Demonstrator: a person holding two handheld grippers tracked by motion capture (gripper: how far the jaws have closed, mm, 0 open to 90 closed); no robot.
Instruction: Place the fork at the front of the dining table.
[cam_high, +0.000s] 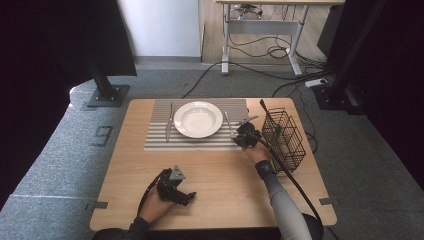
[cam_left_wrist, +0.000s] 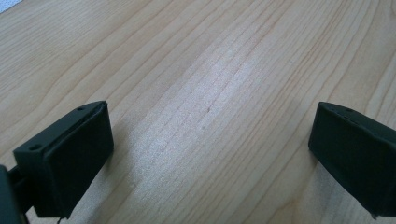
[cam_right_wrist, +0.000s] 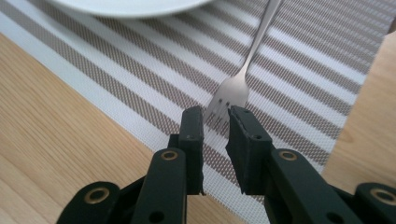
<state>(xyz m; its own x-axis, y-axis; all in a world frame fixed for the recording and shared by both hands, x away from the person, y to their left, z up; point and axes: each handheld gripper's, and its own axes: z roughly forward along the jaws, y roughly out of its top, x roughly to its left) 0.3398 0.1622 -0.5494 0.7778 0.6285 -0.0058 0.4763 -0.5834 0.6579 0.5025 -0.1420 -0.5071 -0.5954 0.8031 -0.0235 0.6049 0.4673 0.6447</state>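
Right claw (cam_right_wrist: 215, 116) nearly closed, empty, fork (cam_right_wrist: 236, 86) tines just beyond, left claw (cam_left_wrist: 210, 154) wide open

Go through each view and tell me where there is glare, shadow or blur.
High view: dark at both sides, the round white plate bright but readable. Left gripper view: a pale sheen on the light wooden table, soft shadow beside the open left tongs. Right gripper view: the silver metal fork sharp at its tines, handle and plate rim blurred.
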